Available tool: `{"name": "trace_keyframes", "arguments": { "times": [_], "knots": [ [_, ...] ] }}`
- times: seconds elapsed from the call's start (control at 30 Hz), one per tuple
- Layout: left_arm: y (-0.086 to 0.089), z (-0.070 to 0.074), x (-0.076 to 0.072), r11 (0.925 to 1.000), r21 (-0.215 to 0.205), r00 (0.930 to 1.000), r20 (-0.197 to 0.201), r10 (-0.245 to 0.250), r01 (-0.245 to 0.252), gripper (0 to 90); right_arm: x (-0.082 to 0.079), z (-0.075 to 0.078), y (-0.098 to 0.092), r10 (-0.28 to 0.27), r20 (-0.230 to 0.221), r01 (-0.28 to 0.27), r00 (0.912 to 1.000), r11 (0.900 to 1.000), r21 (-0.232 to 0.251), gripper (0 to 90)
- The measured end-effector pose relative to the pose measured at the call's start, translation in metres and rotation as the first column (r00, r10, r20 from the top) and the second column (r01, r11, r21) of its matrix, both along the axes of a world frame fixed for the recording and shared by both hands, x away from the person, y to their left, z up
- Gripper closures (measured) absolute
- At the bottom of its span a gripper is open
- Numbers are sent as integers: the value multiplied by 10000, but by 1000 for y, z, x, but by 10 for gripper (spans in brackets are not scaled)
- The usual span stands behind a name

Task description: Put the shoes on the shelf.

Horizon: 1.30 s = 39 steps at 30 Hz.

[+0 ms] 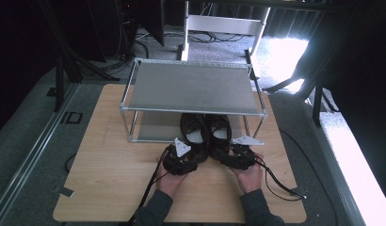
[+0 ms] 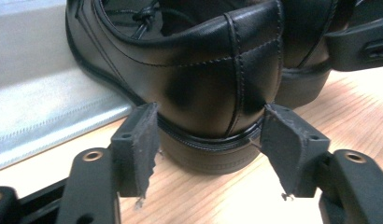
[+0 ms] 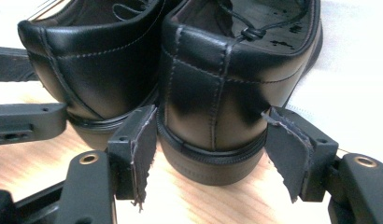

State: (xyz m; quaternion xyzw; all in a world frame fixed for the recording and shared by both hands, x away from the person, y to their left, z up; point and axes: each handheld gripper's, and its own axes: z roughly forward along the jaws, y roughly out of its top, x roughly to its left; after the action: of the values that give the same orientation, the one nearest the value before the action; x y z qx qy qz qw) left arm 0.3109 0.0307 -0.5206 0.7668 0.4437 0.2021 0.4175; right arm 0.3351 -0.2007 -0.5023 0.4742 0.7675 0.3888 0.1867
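Two black leather lace-up shoes stand side by side, toes on the lower shelf of a metal rack (image 1: 191,87), heels on the wooden table (image 1: 111,179). My left gripper (image 1: 193,157) (image 2: 210,126) straddles the heel of the left shoe (image 1: 195,132) (image 2: 203,70); its pads (image 2: 138,140) stand just off the leather on either side, so it is open. My right gripper (image 1: 226,157) (image 3: 210,126) likewise brackets the heel of the right shoe (image 1: 219,134) (image 3: 217,79), with its pads (image 3: 285,144) beside the heel and not pressing. Each gripper view also catches the neighbouring shoe (image 2: 301,42) (image 3: 87,65).
The rack's top shelf (image 1: 238,94) overhangs the front halves of both shoes, and its thin posts (image 1: 132,125) flank them. The silver lower shelf (image 2: 45,107) lies level with the table. A black cable (image 1: 280,186) trails across the table at the right. A dark floor surrounds the table.
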Motion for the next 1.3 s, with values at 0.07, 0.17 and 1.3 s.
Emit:
{"name": "trace_keyframes", "arguments": {
  "times": [0.07,0.17,1.3],
  "knots": [
    [-2,3,2,10000,-51,9999,111,-43,44,417,2,-1,0,-57,9,58,10000,10000,-66,344],
    [-4,6,5,10000,53,9999,116,-84,83,420,3,0,0,-137,-60,137,9999,9999,43,355],
    [6,1,50,9968,-37,9955,-502,800,-803,506,40,-5,24,-513,-56,514,9987,9986,143,370]
  ]
}}
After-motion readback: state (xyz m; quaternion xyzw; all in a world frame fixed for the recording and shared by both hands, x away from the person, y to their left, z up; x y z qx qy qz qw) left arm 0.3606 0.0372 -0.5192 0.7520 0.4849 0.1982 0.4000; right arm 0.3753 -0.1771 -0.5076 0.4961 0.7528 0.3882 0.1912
